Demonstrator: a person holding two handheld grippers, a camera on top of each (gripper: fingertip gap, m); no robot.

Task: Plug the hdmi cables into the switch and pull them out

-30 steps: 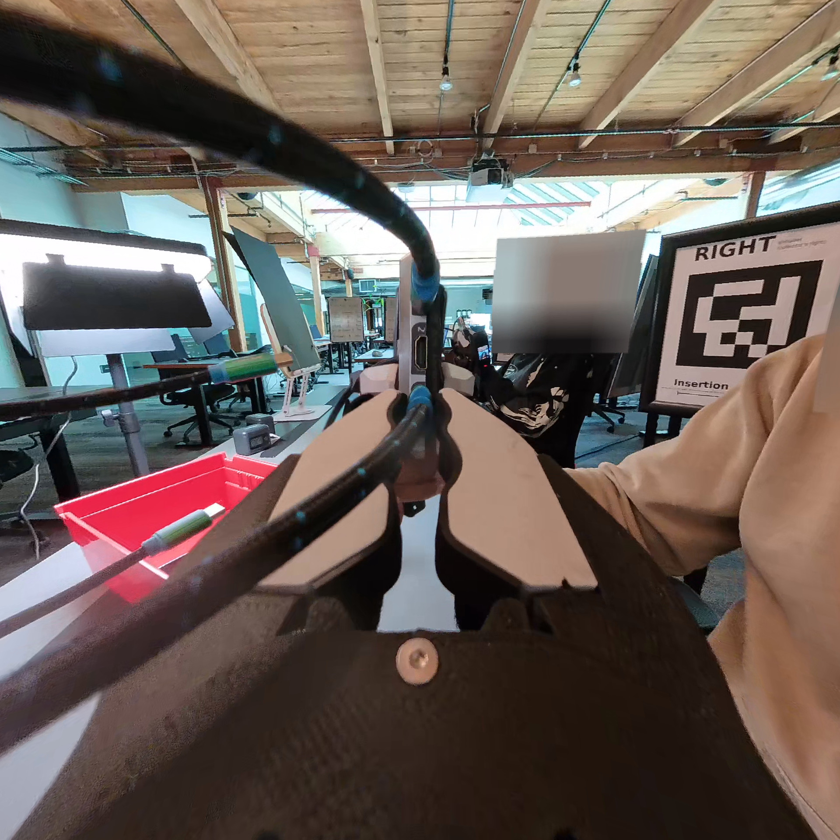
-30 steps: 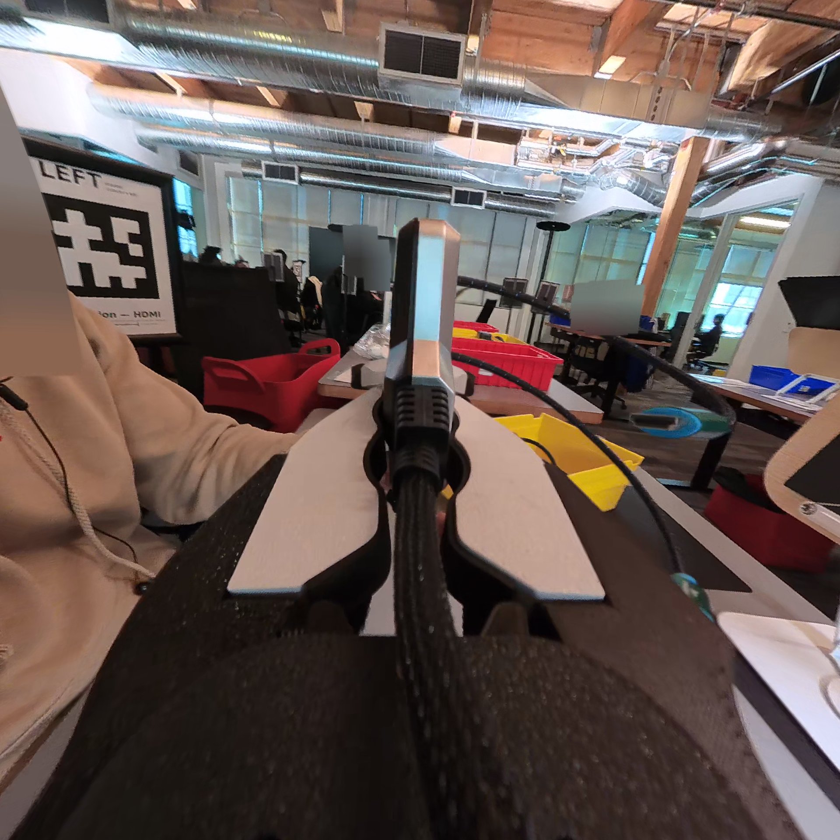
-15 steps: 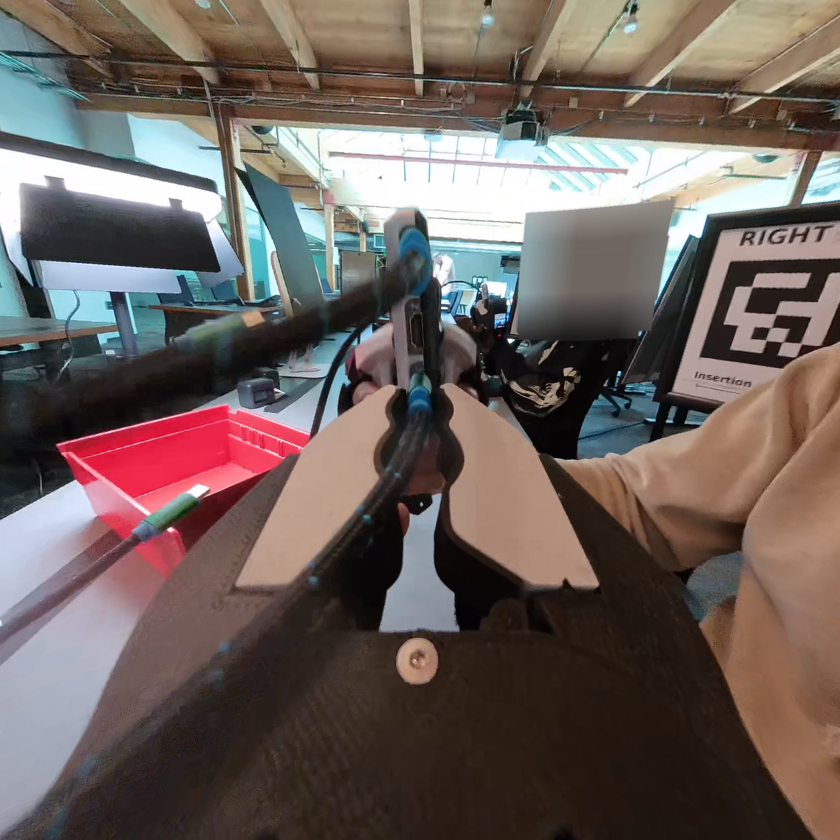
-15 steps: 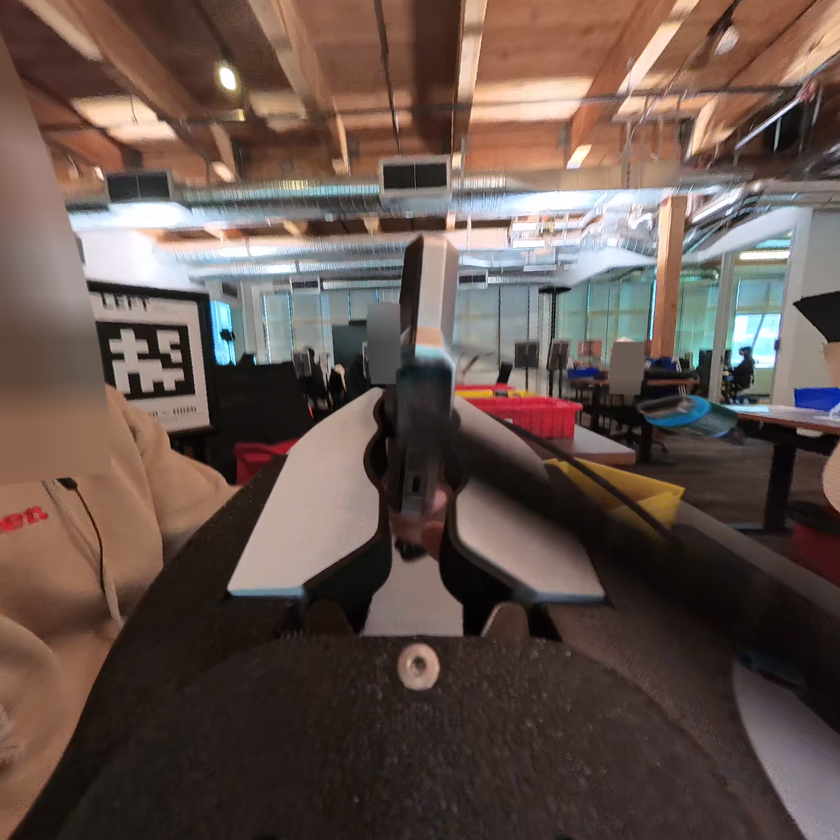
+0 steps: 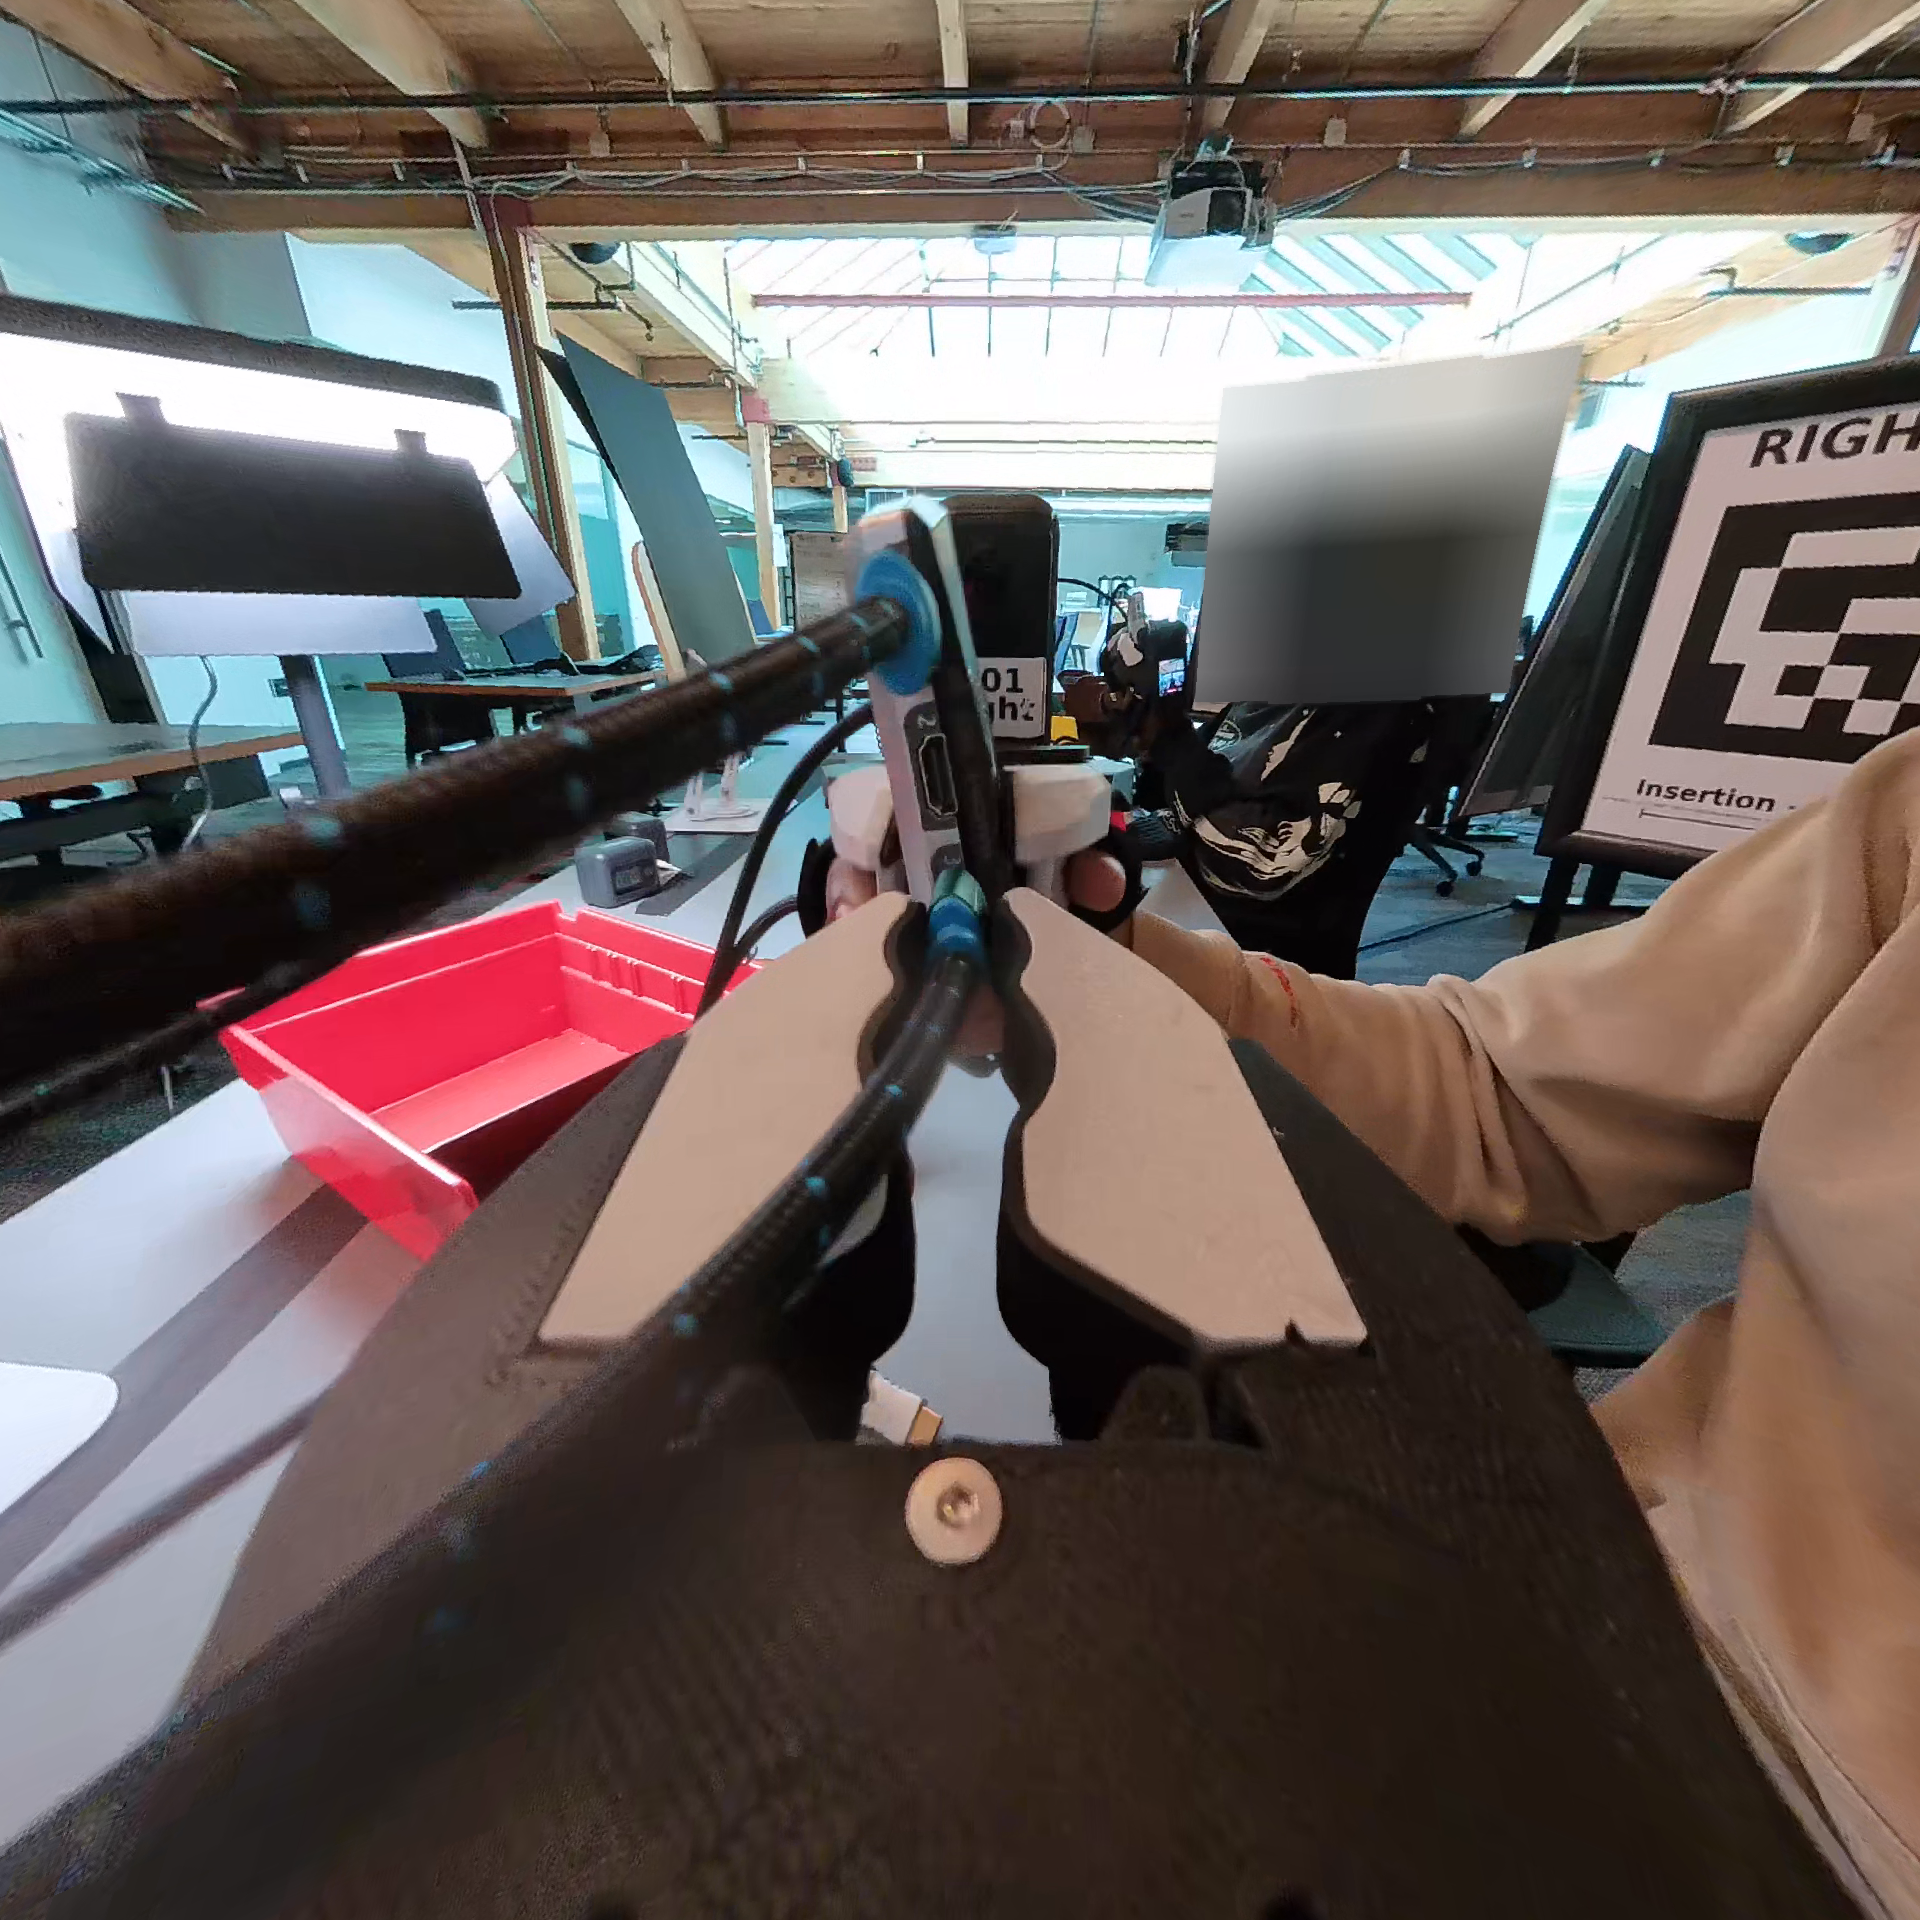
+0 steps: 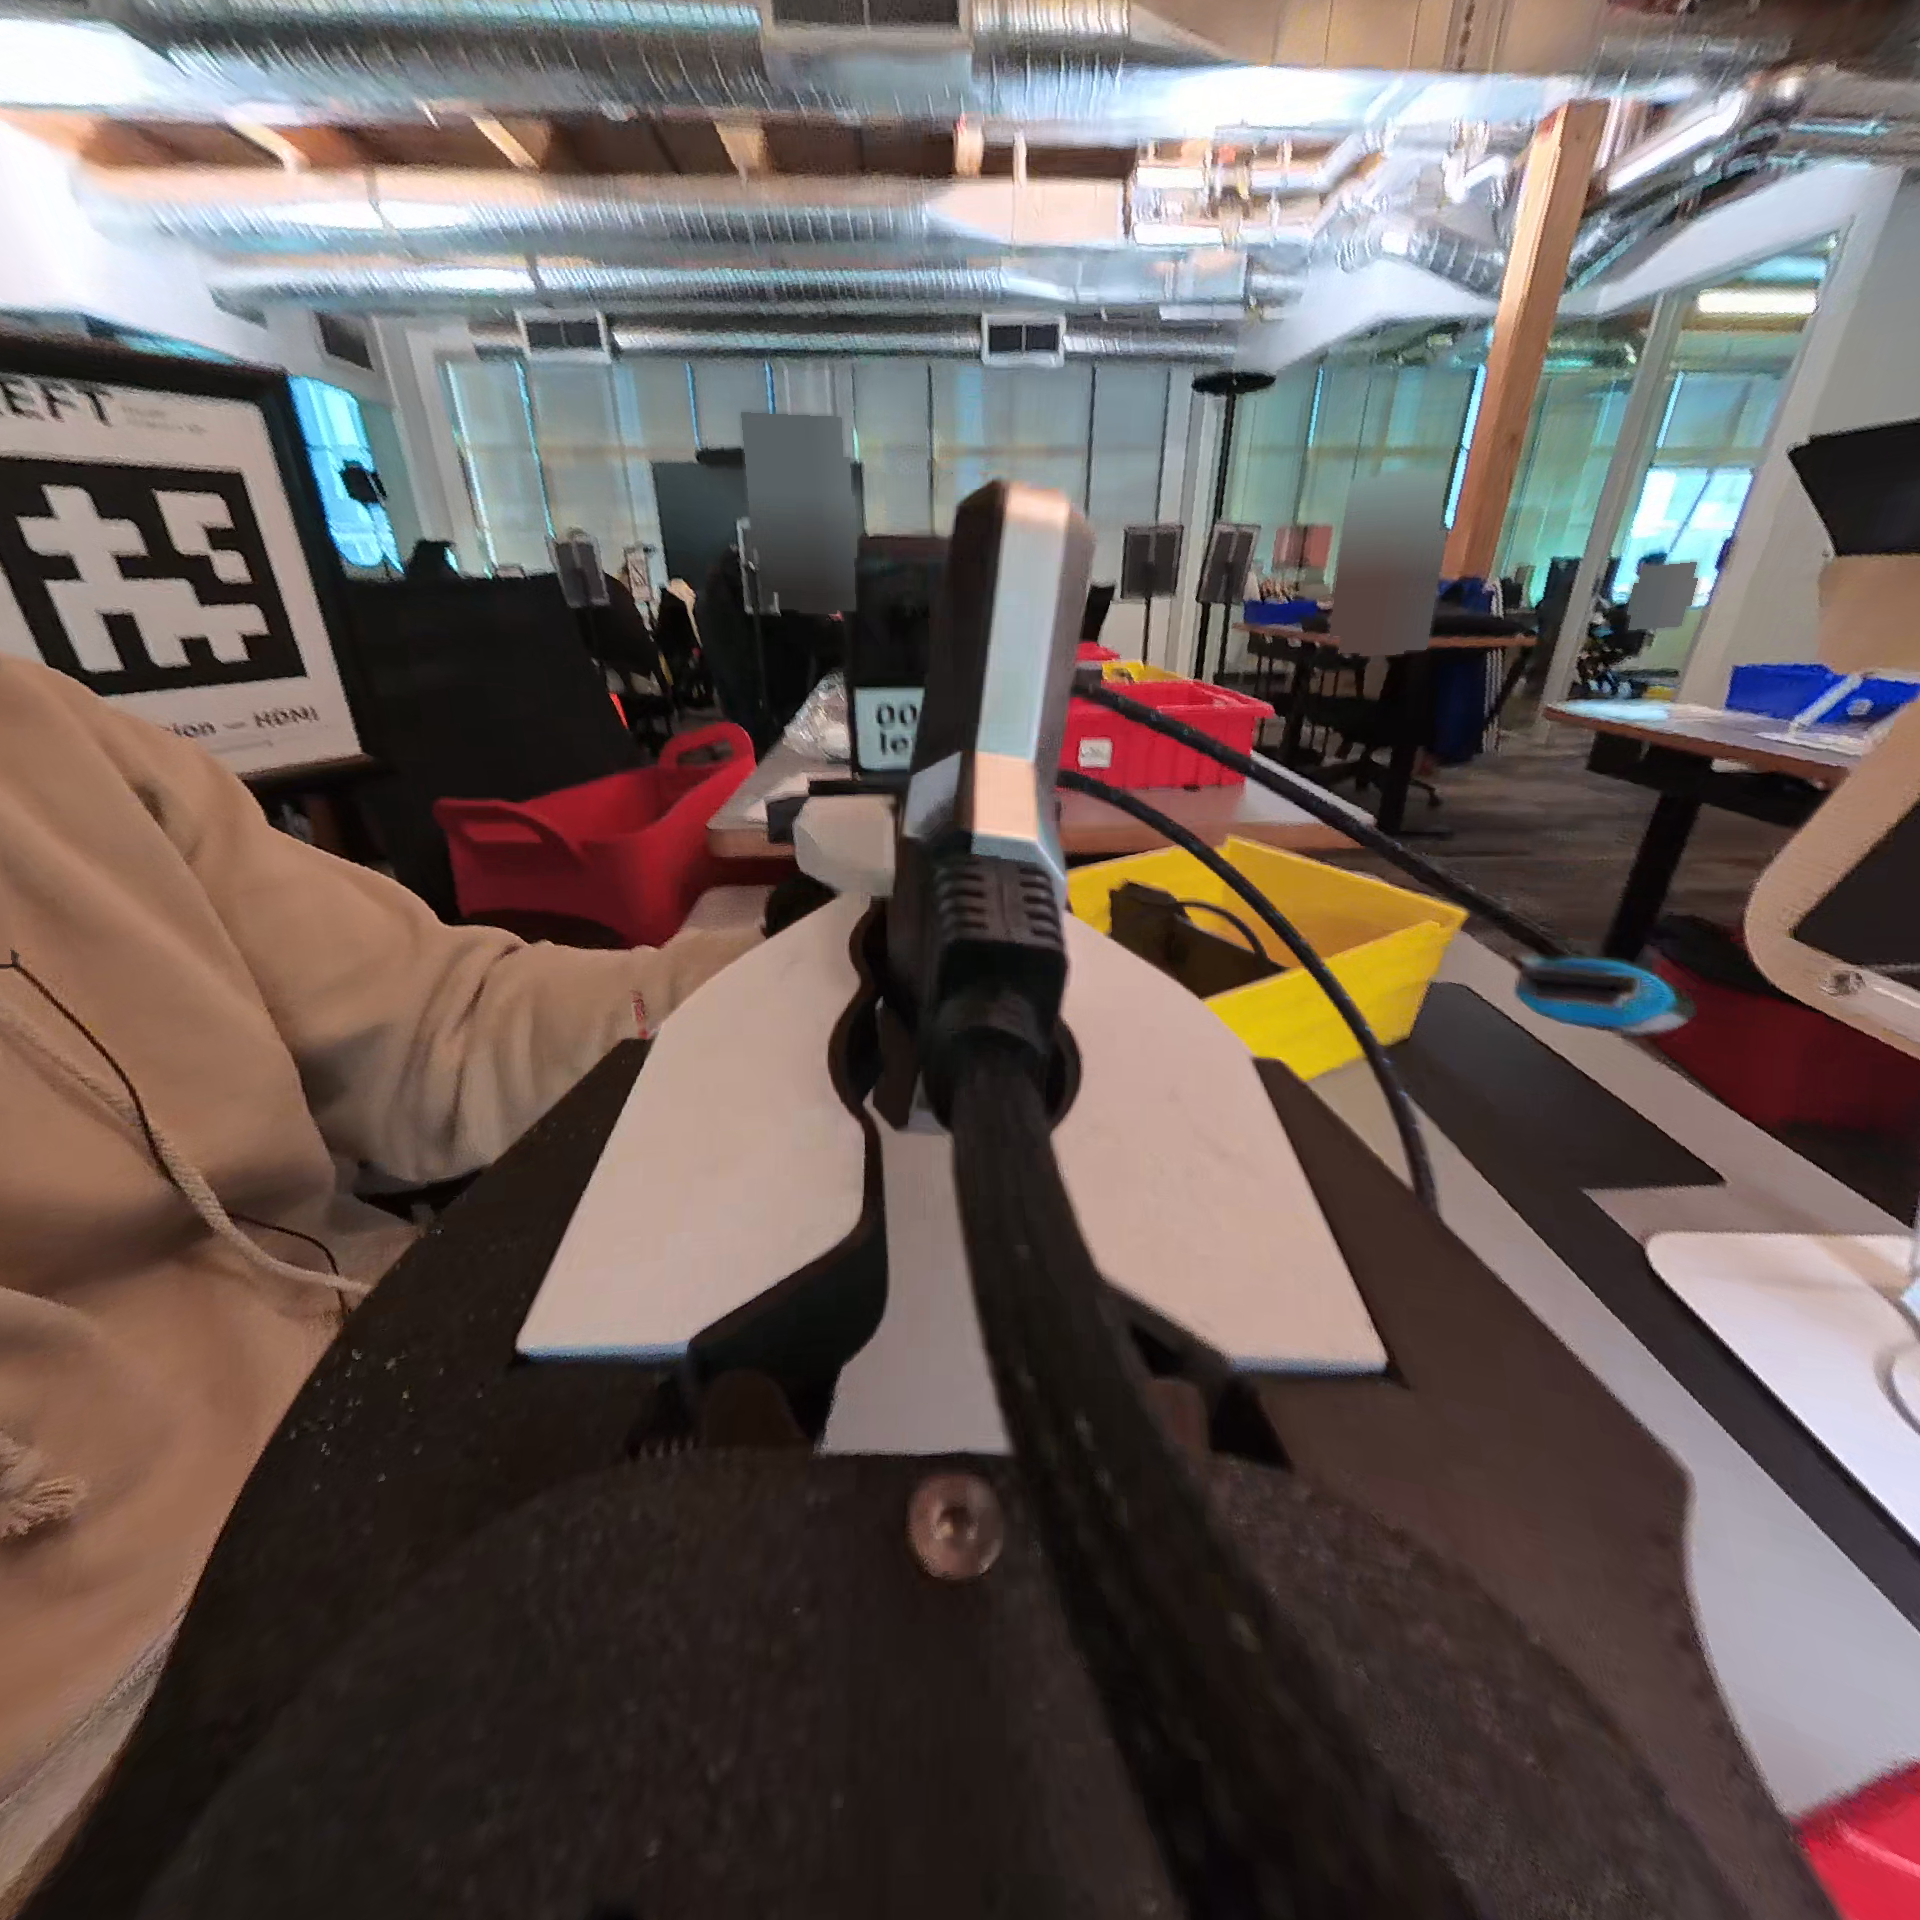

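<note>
Two grippers meet at one HDMI switch held upright above a white table, each clamped on something

In the left wrist view, one red bin (image 5: 436, 1049) sits left of the left gripper (image 5: 961, 935), whose fingers are closed on a blue-collared cable plug (image 5: 954, 920) at the foot of the silver switch (image 5: 920, 727); a second braided cable (image 5: 416, 821) with a blue collar runs off left from the switch's top, and one port between them stands open. In the right wrist view, a red tub (image 6: 613, 842) lies beyond and left of the right gripper (image 6: 966, 997), which pinches the switch (image 6: 1003, 707) at its black cable end (image 6: 992, 914); one yellow bin (image 6: 1309, 956) and one loose blue-ringed plug (image 6: 1595, 987) lie to its right
</note>
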